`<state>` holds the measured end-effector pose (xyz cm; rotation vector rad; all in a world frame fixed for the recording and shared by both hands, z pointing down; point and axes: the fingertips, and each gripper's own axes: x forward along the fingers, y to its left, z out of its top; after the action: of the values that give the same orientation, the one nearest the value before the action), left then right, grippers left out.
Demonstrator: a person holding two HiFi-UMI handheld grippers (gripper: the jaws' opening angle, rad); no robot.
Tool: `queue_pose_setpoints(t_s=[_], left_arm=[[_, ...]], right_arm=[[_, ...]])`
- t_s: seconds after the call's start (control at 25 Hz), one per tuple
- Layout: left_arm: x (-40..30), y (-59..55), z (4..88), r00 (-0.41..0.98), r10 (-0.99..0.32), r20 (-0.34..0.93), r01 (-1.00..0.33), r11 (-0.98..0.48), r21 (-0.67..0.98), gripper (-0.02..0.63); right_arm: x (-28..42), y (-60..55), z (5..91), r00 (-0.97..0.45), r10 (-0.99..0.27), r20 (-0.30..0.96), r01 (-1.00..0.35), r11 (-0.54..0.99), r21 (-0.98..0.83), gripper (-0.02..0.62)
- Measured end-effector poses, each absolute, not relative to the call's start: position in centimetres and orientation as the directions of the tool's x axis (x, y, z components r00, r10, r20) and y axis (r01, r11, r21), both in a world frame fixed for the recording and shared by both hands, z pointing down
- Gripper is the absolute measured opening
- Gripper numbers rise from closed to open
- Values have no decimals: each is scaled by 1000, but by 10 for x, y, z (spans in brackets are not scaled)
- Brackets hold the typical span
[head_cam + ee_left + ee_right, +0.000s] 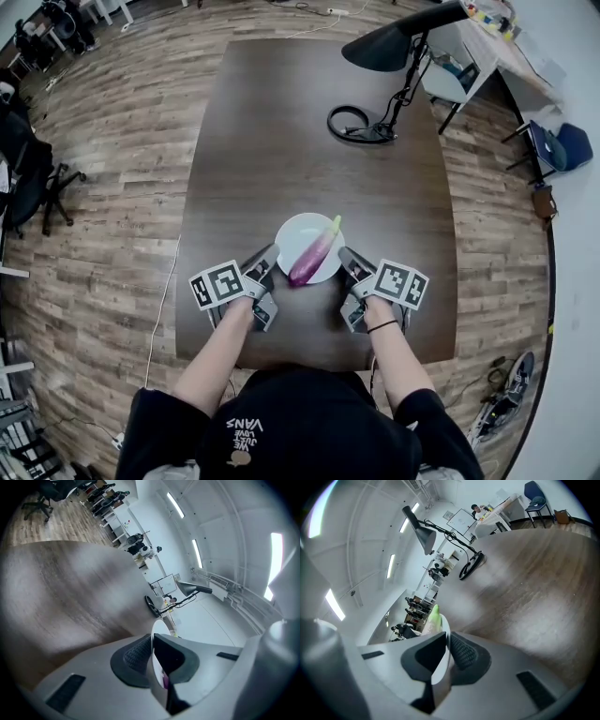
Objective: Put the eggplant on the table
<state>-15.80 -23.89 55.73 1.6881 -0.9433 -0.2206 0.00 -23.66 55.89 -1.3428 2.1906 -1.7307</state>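
Observation:
A purple eggplant (313,254) with a green stem end lies on a white plate (292,235) over the near part of the dark brown table (281,141). My left gripper (266,266) is shut on the plate's left rim. The right gripper (350,266) is shut on its right rim. In the left gripper view the plate's edge (157,677) stands between the pads of that gripper (152,660), with a sliver of purple eggplant (165,680) behind it. In the right gripper view the plate rim (441,670) is pinched by the gripper (446,654), and the eggplant's green tip (433,617) pokes above it.
A black desk lamp (397,42) with a ring base (354,124) stands at the table's far right. The table's near edge runs just below my grippers. Chairs (33,183) and desks stand on the wood floor around the table.

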Motion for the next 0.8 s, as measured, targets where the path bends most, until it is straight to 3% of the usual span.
queue_pose_setpoints(t_s=[0.8], left_arm=[[-102, -298, 602, 668, -629, 397, -515, -7, 857, 28]], right_arm=[[55, -295, 604, -596, -610, 522, -629, -49, -776, 35]])
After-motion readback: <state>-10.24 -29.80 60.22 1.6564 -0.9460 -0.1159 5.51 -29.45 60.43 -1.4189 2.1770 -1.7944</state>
